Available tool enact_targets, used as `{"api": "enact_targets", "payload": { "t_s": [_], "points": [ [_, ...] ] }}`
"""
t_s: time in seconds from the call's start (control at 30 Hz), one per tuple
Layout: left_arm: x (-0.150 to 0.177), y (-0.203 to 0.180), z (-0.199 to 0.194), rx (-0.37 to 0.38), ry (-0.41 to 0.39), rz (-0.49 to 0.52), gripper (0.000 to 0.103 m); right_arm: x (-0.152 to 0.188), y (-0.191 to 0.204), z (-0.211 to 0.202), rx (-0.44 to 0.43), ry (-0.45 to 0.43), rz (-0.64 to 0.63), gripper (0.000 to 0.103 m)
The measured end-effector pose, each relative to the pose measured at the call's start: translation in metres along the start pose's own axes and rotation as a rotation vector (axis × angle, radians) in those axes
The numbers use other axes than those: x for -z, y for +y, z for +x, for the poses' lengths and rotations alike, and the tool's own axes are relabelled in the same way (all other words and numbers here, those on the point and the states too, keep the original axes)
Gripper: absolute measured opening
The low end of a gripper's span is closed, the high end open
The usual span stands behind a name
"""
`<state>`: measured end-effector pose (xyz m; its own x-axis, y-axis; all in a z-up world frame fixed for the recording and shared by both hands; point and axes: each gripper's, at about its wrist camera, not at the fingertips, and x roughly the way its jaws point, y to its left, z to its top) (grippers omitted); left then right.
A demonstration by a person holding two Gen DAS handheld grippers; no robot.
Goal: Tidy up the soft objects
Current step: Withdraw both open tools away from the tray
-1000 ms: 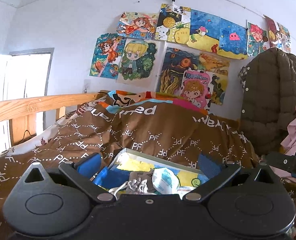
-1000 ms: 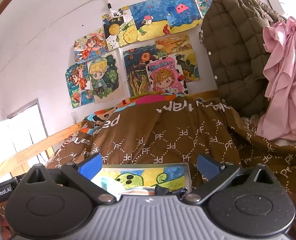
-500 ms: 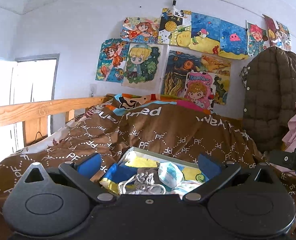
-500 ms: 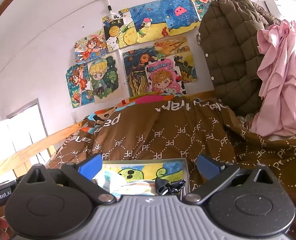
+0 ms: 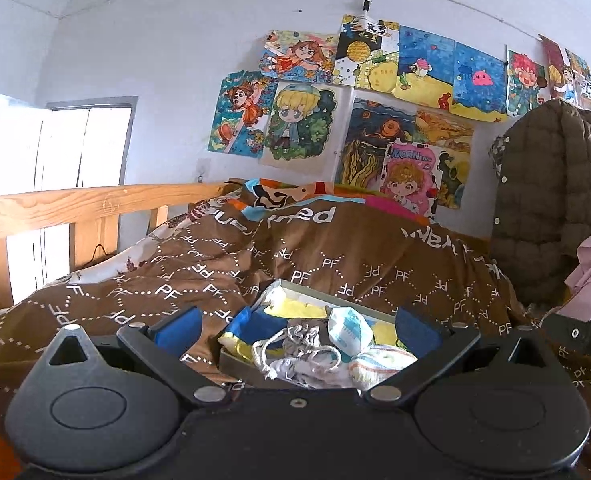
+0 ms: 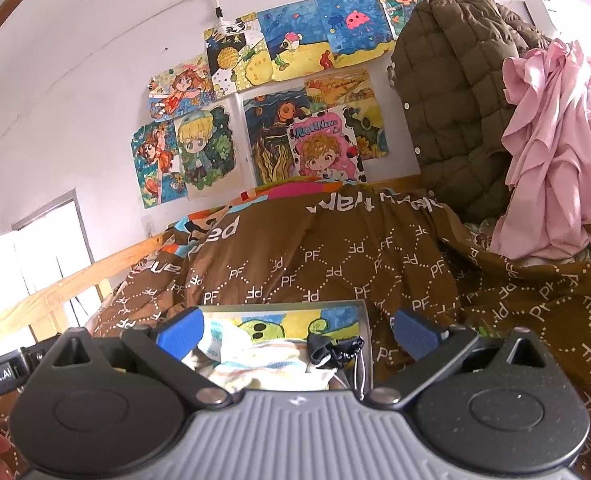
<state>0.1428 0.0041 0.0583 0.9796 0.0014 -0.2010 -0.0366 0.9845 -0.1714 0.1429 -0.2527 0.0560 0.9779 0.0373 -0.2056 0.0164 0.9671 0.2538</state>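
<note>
A shallow grey box (image 5: 231, 360) with a painted yellow and blue bottom lies on the brown quilt. Inside it are a grey drawstring pouch (image 5: 301, 346), a crumpled face mask (image 5: 349, 330) and a striped cloth roll (image 5: 381, 362). My left gripper (image 5: 297, 330) hovers open just before the box, nothing between its blue pads. In the right wrist view the same box (image 6: 365, 312) holds the striped cloth (image 6: 271, 368) and a black drawstring bag (image 6: 333, 350). My right gripper (image 6: 297, 332) is open above them, holding nothing.
The brown quilt (image 5: 335, 264) covers a bed with a wooden rail (image 5: 75, 208) on the left. A quilted olive coat (image 6: 455, 112) and pink cloth (image 6: 547, 152) hang at the right. Drawings cover the wall behind. The other gripper's black body (image 5: 579, 334) shows at right.
Both grippers have drawn back and risen slightly, so more of the box and its contents shows. Both stay open and empty.
</note>
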Motion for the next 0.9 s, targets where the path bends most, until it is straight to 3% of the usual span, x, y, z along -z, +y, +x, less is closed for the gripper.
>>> {"api": "enact_targets", "payload": {
  "t_s": [0.9],
  "points": [
    [0.04, 0.002, -0.055, -0.026, 0.037, 0.03, 0.102, 0.024, 0.009, -0.051, 0.054, -0.023, -0.095, 0.103]
  ]
}}
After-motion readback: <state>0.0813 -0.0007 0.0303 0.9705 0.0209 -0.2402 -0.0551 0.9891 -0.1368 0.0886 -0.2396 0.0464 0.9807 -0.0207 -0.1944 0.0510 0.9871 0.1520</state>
